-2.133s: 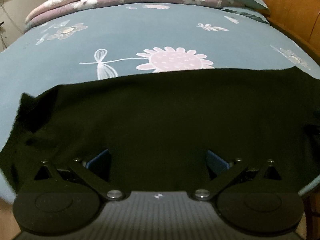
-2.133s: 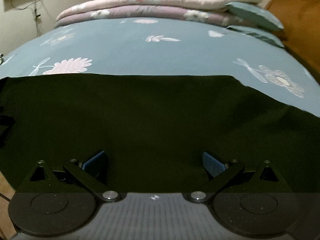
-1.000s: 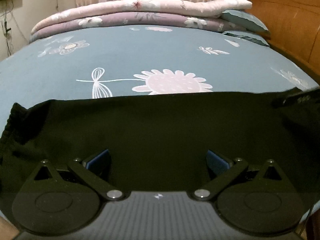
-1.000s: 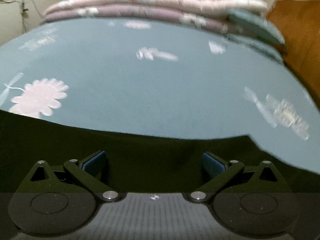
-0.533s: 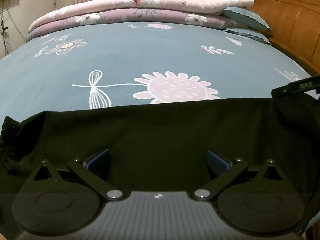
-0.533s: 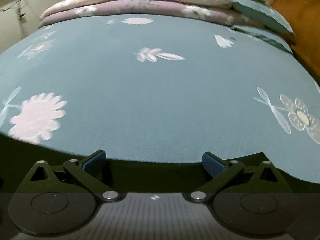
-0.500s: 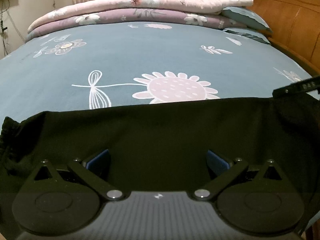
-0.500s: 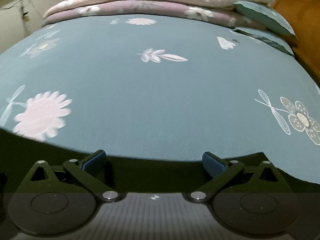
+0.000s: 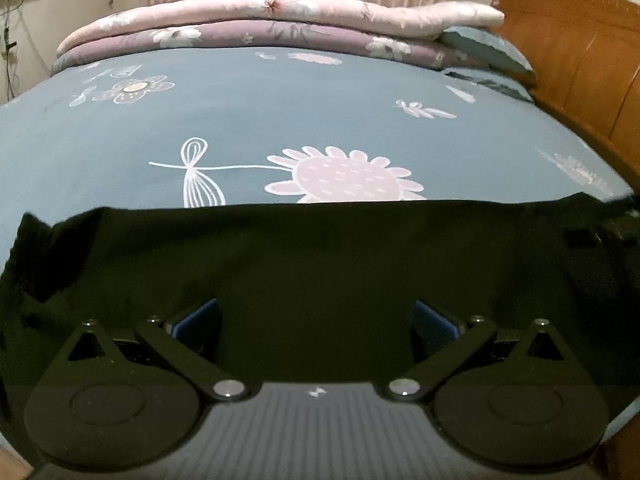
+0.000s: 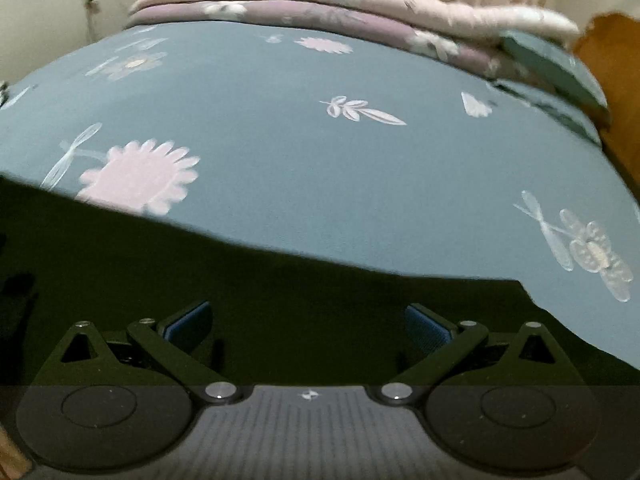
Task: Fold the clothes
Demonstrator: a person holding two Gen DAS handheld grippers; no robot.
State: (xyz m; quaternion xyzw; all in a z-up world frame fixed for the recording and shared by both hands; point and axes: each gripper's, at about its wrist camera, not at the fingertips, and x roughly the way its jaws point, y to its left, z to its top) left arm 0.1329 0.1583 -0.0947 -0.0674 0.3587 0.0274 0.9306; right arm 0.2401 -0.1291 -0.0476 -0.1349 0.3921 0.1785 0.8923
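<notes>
Garment: black garment (image 9: 320, 264) lies spread flat across the near part of the bed (image 9: 280, 112), on the blue floral sheet. Its far edge runs nearly straight, just under the pink flower print (image 9: 344, 176).
Garment, right view: same cloth (image 10: 280, 300); far edge slopes down to the right and ends in a corner, bare sheet beyond it.
Left end: cloth looks bunched and slightly raised there. Cannot tell whether it is a sleeve or a hem.
Left claw (image 9: 316, 320): jaws spread wide, blue pads well apart, nothing between them. It hovers low over the cloth; contact cannot be judged.
Right claw (image 10: 308, 320): also wide open and empty, over the near right part of the cloth. This view is motion-blurred.
Background: folded quilts (image 9: 280, 24) stacked at the far side, pillow and wooden headboard (image 9: 580, 60) to the right.
Stage (judgement): cloth laid out, no fold visible. The next move is probably a pinch at an edge or corner with each claw.
Risk 1: black on black, layers are hard to separate by eye. A pinch may catch two layers or only one, and the fold would then come out skewed.
Risk 2: a claw pressed too deep could nip the sheet along with the cloth and drag it.
Risk 3: the bunched left end, if not smoothed first, would be folded in as a lump.
Risk 4: uneven lift between the claws would twist the straight far edge.
</notes>
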